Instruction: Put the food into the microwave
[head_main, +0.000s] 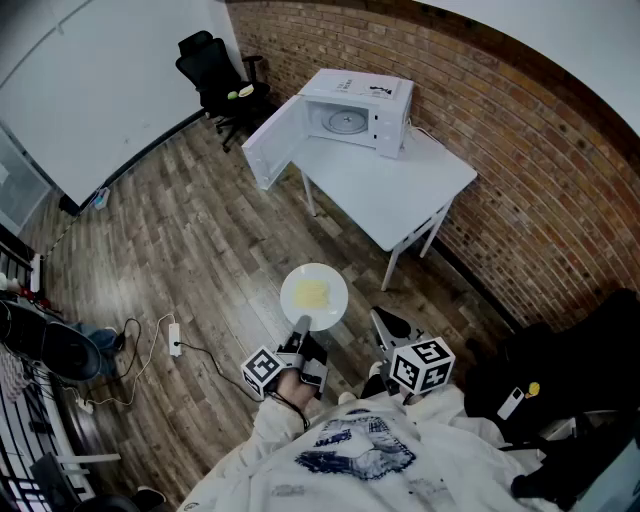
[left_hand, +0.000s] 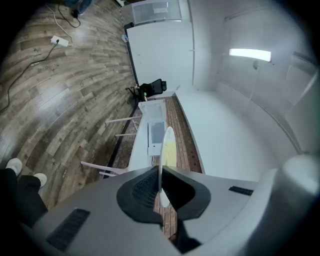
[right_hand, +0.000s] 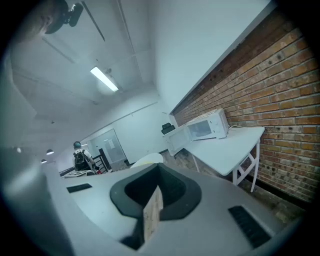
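Observation:
A white plate (head_main: 314, 296) carries a patch of yellow food (head_main: 312, 293) and hangs over the wooden floor. My left gripper (head_main: 303, 326) is shut on the plate's near rim; in the left gripper view the plate (left_hand: 163, 160) stands edge-on between the pads. My right gripper (head_main: 381, 320) is beside it on the right, shut and empty, with only a thin slit between its jaws (right_hand: 152, 210). The white microwave (head_main: 355, 112) sits at the far end of a white table (head_main: 390, 185), its door (head_main: 272, 140) swung wide open. The microwave (right_hand: 207, 127) also shows ahead of the right gripper.
A brick wall (head_main: 520, 150) runs behind the table. A black office chair (head_main: 215, 70) stands beyond the microwave. A power strip (head_main: 174, 340) with cables lies on the floor to my left. Dark bags (head_main: 560, 370) sit at my right. A person with a backpack (right_hand: 80, 157) stands far off.

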